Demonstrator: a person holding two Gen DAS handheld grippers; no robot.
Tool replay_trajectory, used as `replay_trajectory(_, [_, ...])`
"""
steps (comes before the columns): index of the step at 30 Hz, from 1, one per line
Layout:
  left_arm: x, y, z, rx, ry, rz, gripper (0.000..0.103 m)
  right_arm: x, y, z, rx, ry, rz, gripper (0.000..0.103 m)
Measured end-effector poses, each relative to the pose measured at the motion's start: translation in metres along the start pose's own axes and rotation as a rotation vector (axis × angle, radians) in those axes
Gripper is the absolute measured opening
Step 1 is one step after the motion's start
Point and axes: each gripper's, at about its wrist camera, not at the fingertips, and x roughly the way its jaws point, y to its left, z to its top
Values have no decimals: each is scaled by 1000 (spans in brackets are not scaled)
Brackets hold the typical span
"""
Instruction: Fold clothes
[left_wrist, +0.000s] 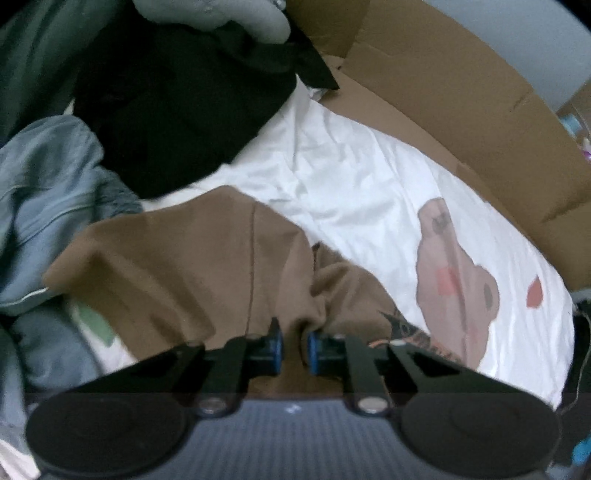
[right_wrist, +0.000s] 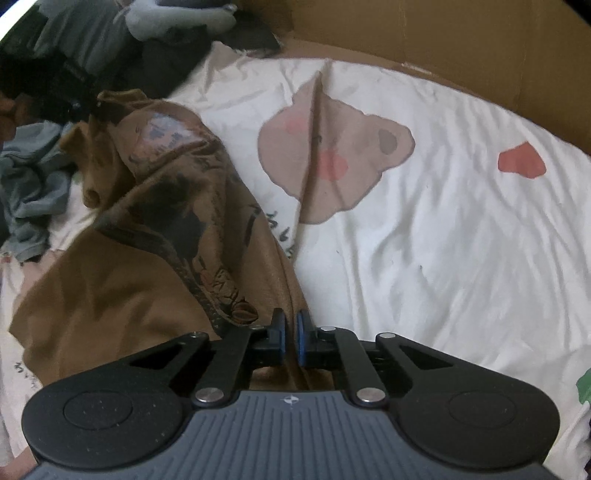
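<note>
Nearest to me, my left gripper (left_wrist: 294, 345) has its blue-padded fingers (left_wrist: 276, 347) drawn close, pinching a bunched fold of the brown T-shirt (left_wrist: 177, 266) between them. My right gripper (right_wrist: 290, 334) is nearly shut too, its blue pads (right_wrist: 302, 332) clamped on a thin edge of the same brown T-shirt (right_wrist: 110, 295).

The shirt is soft, matte knit, crumpled rather than flat, with a dark printed graphic (right_wrist: 192, 206) running in a ridge across it in the right wrist view. It lies on a white bedsheet (right_wrist: 443, 240), wrinkled and slightly shiny, printed with a tan cartoon bear face (right_wrist: 332, 162) with pink cheeks and a red heart (right_wrist: 521, 162). A raised crease runs through the bear's face.

To the left of the shirt sits a heap of other clothes: a grey-blue garment (left_wrist: 48, 192) with pale piping, and beyond it a black garment (left_wrist: 177, 110) crowding the sheet. A pale grey item (left_wrist: 236, 18) tops the pile at the far end.

Farthest away, a stiff brown cardboard wall (left_wrist: 461, 92) curves along the sheet's far edge, with creases and flap folds.
</note>
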Motion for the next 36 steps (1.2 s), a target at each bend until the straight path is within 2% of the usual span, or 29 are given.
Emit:
replay_trajectory(14, [-42, 60, -87, -5, 35, 20, 12, -40, 25, -15, -50, 20, 86, 4])
replay_trajectory(28, [-43, 112, -168, -48, 143, 76, 13, -53, 52, -46, -69, 114, 179, 4])
replay_trajectory(30, [-43, 117, -176, -48, 182, 74, 16, -53, 52, -48, -55, 128, 184, 8])
replay_trajectory(34, [-62, 114, -175, -13, 176, 76, 19, -62, 45, -45, -17, 115, 199, 10])
replay_trajectory(36, [-71, 112, -173, -2, 168, 75, 24, -69, 39, -43, 8, 93, 198, 24])
